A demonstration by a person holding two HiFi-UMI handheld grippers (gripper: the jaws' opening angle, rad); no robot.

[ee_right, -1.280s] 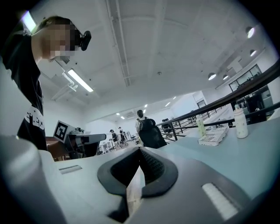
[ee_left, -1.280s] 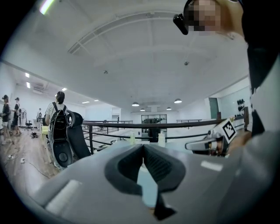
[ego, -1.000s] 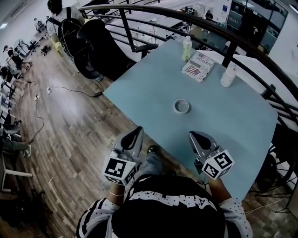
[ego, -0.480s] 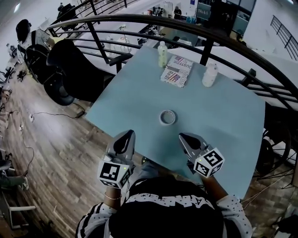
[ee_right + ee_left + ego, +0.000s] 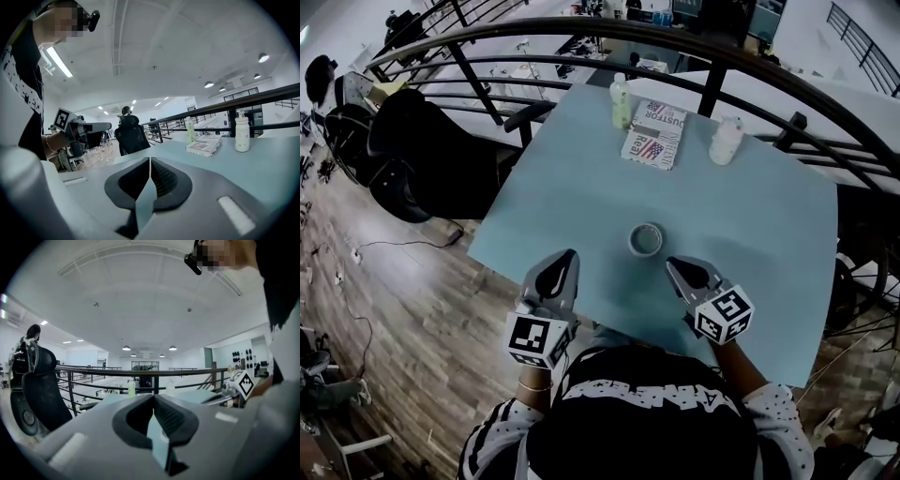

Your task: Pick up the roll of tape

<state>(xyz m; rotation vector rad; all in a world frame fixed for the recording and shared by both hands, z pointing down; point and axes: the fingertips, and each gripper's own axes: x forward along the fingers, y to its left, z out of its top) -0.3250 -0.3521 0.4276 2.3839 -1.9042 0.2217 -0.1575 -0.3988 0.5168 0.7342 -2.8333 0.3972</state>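
Note:
The roll of tape (image 5: pixel 645 239), a pale ring lying flat, sits near the middle of the light blue table (image 5: pixel 581 187) in the head view. My left gripper (image 5: pixel 567 255) hovers over the table's near edge, left of the roll and short of it. My right gripper (image 5: pixel 672 263) hangs just right of the roll, also short of it. In each gripper view the jaws meet with nothing between them: left gripper (image 5: pixel 153 397), right gripper (image 5: pixel 150 159). Neither gripper view shows the roll.
At the table's far side stand a greenish bottle (image 5: pixel 622 101), a white bottle (image 5: pixel 727 141) and a printed book (image 5: pixel 653 134). A dark railing (image 5: pixel 712 42) curves behind the table. A black office chair (image 5: pixel 422 155) stands to the left on the wooden floor.
Both grippers have moved forward from beyond the table's near edge toward the roll. The right one now sits close beside it. Both stay shut.

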